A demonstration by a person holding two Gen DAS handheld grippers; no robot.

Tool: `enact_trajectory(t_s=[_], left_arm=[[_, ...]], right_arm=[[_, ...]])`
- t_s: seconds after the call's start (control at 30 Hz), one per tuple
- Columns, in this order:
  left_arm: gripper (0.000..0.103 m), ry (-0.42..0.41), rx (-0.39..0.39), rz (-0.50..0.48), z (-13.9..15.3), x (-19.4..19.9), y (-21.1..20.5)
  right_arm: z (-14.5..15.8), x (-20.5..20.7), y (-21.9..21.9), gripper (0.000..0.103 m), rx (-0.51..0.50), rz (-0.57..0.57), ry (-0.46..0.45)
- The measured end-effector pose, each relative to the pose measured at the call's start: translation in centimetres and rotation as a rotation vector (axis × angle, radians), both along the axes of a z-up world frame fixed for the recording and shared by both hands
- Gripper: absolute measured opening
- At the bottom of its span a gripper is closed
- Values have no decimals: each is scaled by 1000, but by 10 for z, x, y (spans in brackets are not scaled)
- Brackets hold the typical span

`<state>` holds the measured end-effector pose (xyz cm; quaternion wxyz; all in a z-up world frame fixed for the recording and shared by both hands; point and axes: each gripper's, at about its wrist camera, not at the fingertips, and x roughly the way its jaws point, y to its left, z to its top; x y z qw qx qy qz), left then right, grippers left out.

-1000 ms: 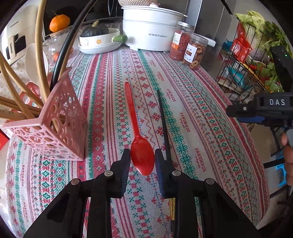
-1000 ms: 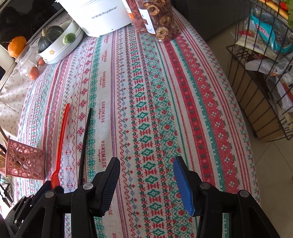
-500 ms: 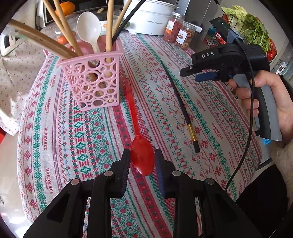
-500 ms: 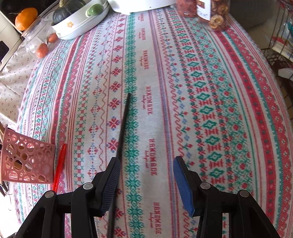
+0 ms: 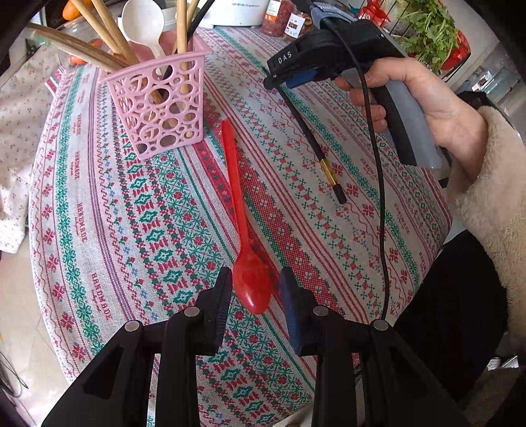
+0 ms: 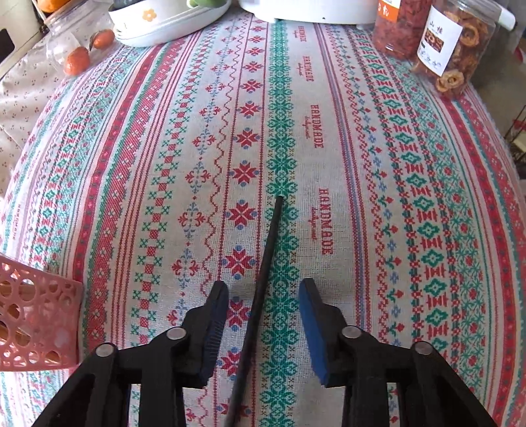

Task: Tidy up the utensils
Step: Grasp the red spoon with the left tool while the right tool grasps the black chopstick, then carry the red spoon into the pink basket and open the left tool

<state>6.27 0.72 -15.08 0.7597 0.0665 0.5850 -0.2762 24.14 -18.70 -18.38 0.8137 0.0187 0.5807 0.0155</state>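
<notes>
Red spoon (image 5: 251,289) lies beside the pink basket (image 5: 157,98), its bowl between the left gripper's (image 5: 255,292) opening, untouching jaws. Right gripper (image 6: 263,312) is closing, not yet gripping, around the black chopstick (image 6: 268,256).

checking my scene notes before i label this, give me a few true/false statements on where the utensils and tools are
1. The red spoon lies on the tablecloth with its bowl between the left tool's fingers. True; that tool is opening, pads clear of the spoon.
2. The black chopstick stands in the pink holder. False: it lies flat on the cloth, outside the holder.
3. The right tool straddles the black chopstick. True; its jaws are closing, not yet touching it.
4. The pink holder is empty. False: wooden utensils and a white spoon stand in it.
5. The red spoon's handle points toward the holder. True.
</notes>
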Motion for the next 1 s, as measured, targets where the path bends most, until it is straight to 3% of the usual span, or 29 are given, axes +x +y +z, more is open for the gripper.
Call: enact_trajectory(t_s=[0.07,0.27,0.33,0.4,0.63,0.87,1.0], left_arm=[[43,8,-2,-6,1,9,-6],[44,-28,14,42,-2,29,-26],[40,-52,15,53,-3,35,-36],[28,-74,25,71,-5,45,-45],[25,-100,56,155,-20,83,-65],[0,-112,125,193,-37,98,-75],[0,-123,104,217,-34,92,-69]], right_arm=[[0,-2,-1,9,13,17,14],[1,-24,-23,6,99,19,75],[3,-34,-31,5,120,14,88],[8,-45,-40,5,132,14,87],[26,-71,-63,5,175,7,60],[45,-90,-67,5,206,16,22],[58,-94,-58,5,230,21,-12]])
